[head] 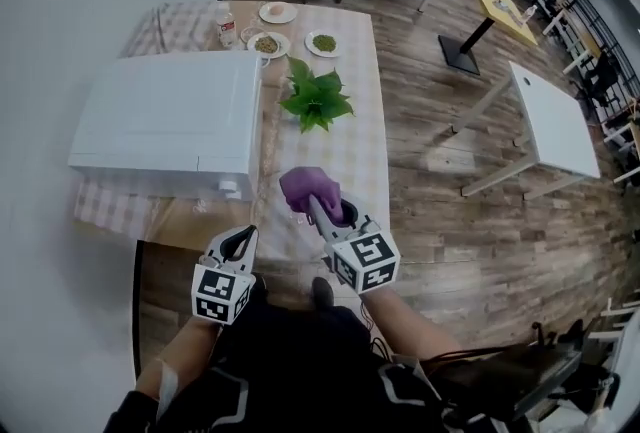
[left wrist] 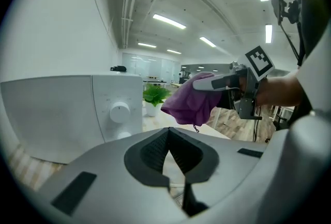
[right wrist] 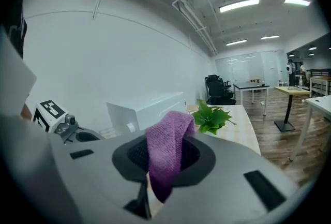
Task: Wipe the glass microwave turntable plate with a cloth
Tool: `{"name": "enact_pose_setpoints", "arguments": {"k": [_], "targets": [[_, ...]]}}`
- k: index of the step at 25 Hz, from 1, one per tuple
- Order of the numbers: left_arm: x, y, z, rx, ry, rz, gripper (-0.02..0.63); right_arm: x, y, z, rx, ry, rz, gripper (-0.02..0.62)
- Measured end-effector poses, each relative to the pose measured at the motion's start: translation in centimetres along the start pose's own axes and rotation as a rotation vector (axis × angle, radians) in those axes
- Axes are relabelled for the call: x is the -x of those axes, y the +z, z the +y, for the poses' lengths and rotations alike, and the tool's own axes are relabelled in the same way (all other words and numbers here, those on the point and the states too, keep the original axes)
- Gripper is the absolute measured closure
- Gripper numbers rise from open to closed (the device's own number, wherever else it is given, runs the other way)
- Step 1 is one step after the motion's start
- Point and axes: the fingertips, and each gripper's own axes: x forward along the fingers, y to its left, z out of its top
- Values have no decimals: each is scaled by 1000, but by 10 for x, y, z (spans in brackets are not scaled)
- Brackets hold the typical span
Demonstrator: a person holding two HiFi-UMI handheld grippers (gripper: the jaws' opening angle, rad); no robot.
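A: Over the near edge of the table, what's the right gripper on?
B: Jaws clamped on the purple cloth. The cloth bunches out past the tips on the far side, and one end hangs down between the jaws toward the camera.
A: Left gripper?
B: Jaws together, tips touching, nothing between them. It sits left of the right gripper and a bit nearer the person, apart from it. Its view looks up at the cloth from below and from the left.
A: Cloth touching the left gripper?
B: No, there's clear air between them. The cloth is to its right and slightly farther out.
A: The glass turntable plate?
B: Can't be picked out in any view. The tabletop under the cloth is too washed out to tell.
A: Cloth touching the table?
B: Can't tell from the head view. The left gripper view shows it held up off the surface.
A: Rest of the table?
B: White microwave on the left, closed, knob facing the near side. Green potted plant just right of it, beyond the cloth. At the far end, three small plates with food and a bottle. Checked tablecloth under everything.
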Motion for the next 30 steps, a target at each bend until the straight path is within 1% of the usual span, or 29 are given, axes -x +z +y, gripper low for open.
{"name": "enact_pose_setpoints", "arguments": {"k": [3, 7, 13, 19, 21, 24, 28, 30], "targets": [[-4, -18, 4, 42, 87, 39, 598, -11, -11, -9, 4, 49, 32, 532], [-9, -33, 13, 82, 211, 44, 598, -29, -27, -21, 28, 103, 83, 532], [-13, -56, 20, 143, 337, 59, 598, -53, -48, -23, 57, 194, 139, 532], [-26, -95, 20, 222, 371, 159, 598, -79, -65, -26, 96, 226, 189, 532], [-28, -107, 23, 236, 379, 188, 598, -87, -72, -22, 118, 233, 205, 532], [-33, -122, 31, 245, 380, 228, 597, -101, -80, -19, 141, 219, 225, 532], [-43, -132, 31, 266, 355, 246, 597, -118, -96, -19, 175, 202, 273, 532], [-49, -133, 34, 261, 347, 248, 597, -125, -104, -18, 189, 203, 293, 532]]}}
